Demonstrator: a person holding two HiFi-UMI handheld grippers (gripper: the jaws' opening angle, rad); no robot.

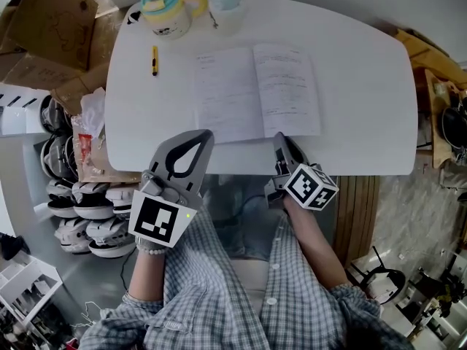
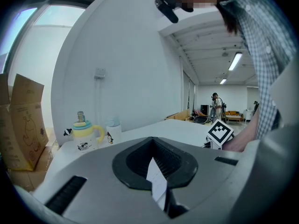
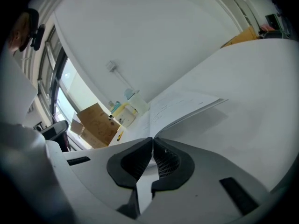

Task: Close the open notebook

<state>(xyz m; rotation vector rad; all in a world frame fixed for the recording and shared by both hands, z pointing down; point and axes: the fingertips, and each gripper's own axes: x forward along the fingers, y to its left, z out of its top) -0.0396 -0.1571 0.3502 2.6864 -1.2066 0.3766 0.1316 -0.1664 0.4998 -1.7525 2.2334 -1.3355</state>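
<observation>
Pen point(image 1: 155, 60) lies left of the notebook point(image 1: 255, 90), mug point(image 1: 166, 12) and bottle point(image 1: 228, 6) beyond it.

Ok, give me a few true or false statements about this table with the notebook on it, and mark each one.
1. The notebook lies open on the white table. True.
2. The right tongs hang wide open above the middle of the notebook. False: they are shut on the near edge of its right page.
3. A yellow pen lies to the right of the notebook in the head view. False: it lies to the notebook's left.
4. A yellow mug with a teal lid stands near the table's far edge. True.
</observation>
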